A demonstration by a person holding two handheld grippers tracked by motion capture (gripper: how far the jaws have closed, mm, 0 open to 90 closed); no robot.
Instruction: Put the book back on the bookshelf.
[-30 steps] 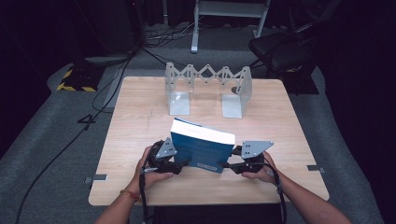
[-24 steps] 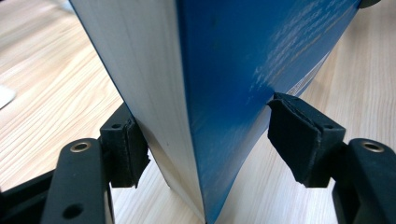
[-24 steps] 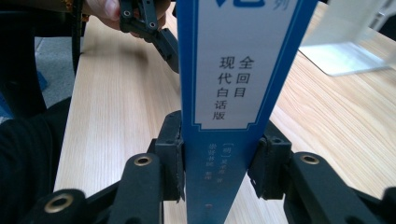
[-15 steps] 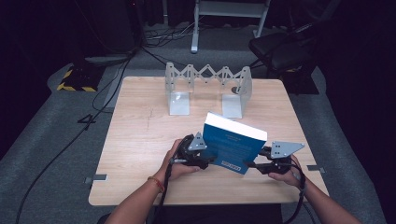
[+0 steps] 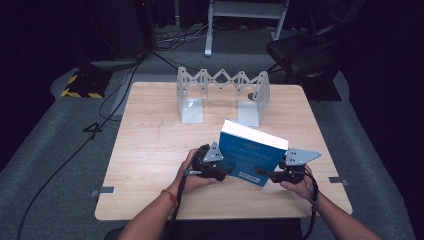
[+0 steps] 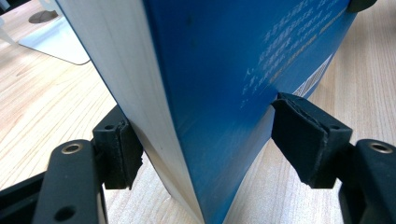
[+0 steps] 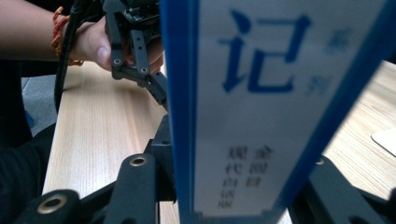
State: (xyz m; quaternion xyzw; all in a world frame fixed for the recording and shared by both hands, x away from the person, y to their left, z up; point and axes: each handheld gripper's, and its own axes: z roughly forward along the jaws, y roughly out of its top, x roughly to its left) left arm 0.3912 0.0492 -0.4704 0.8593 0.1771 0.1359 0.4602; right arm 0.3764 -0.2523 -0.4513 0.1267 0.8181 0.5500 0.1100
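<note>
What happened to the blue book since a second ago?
Both hands carried the blue book sideways, toward the right side of the table, closer to the right end of the metal book rack. The left gripper and right gripper have the book between their fingers, as before; the right one's jaws have just been opening a little. The rack stayed put.

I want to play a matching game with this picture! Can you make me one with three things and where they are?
Things:
1. book
2. metal rack
3. chair

Places:
A. on the floor beyond the table's far right corner
B. standing at the far side of the table
C. held between the two claws near the table's front edge

Pairs: 1-C, 2-B, 3-A
</note>
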